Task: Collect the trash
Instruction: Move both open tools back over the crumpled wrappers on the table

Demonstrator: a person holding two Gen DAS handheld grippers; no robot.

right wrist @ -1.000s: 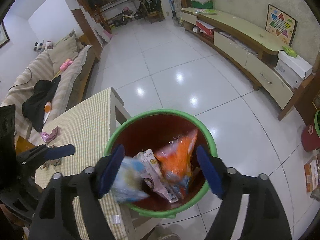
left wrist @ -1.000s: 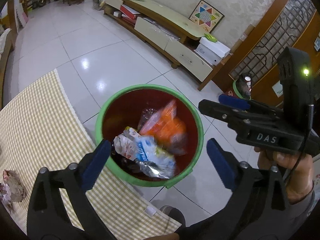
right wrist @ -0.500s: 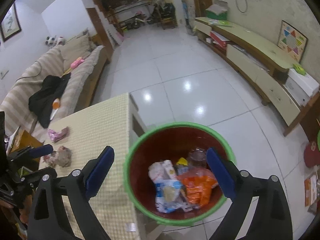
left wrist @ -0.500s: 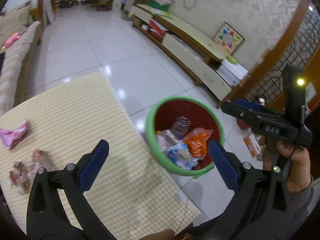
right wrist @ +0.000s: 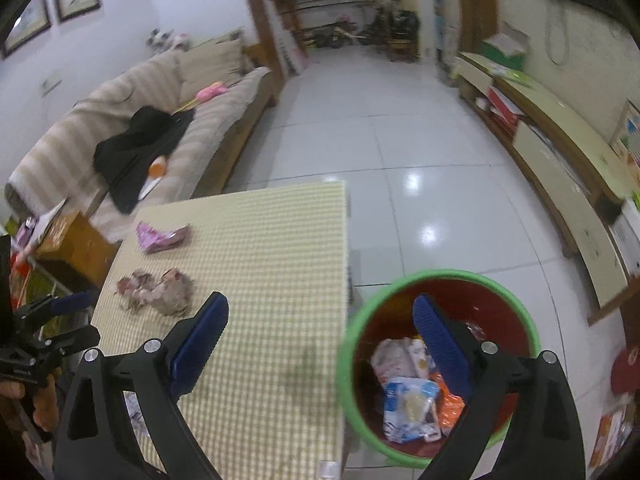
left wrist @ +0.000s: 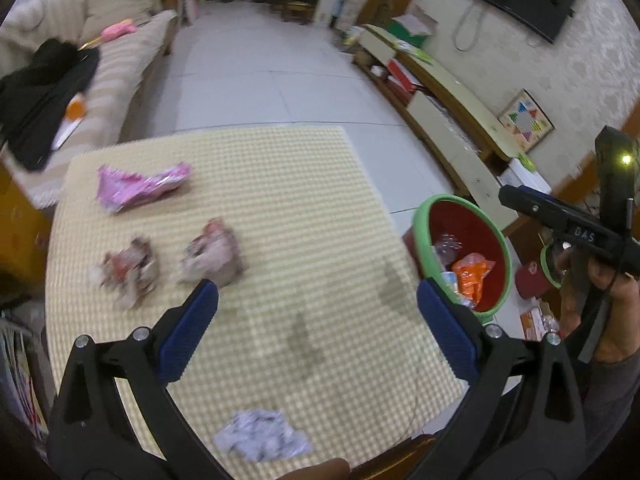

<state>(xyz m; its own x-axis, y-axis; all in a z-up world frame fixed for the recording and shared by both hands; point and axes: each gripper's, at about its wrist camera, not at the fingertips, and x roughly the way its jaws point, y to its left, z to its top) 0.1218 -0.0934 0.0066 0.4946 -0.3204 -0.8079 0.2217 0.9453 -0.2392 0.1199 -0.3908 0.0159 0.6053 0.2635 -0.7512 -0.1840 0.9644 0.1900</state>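
**Ana:** Four pieces of trash lie on the tabletop. The pink wrapper (left wrist: 141,186) is near the far left corner, two crumpled wrappers (left wrist: 168,266) sit side by side close to the left edge, and a white wad (left wrist: 262,438) lies at the near edge.

**Ben:** And the bin (right wrist: 438,364)?

**Ana:** It stands on the floor, just beside the right edge of the tabletop. I think it is put there so a gripper needs only a short way from the cloth to the opening. Inside I see an orange bag (left wrist: 470,274) and a blue-white packet (right wrist: 408,408).

**Ben:** What do the grippers hold?

**Ana:** Nothing. The left gripper (left wrist: 316,330) has its jaws spread wide and only bare checked cloth (left wrist: 280,200) shows between them. The right gripper (right wrist: 320,344) is also wide apart and empty; one finger is over the cloth, the other over the bin.

**Ben:** Why do both point down at the tabletop?

**Ana:** My guess is that each one is being lined up for the next piece. The crumpled wrappers are just past the left gripper's left pad (left wrist: 188,332), so they seem the easiest pick. The white wad is very close under the gripper, so it may be harder to see. The pictures are blurred, so I cannot tell what the wrappers are exactly.
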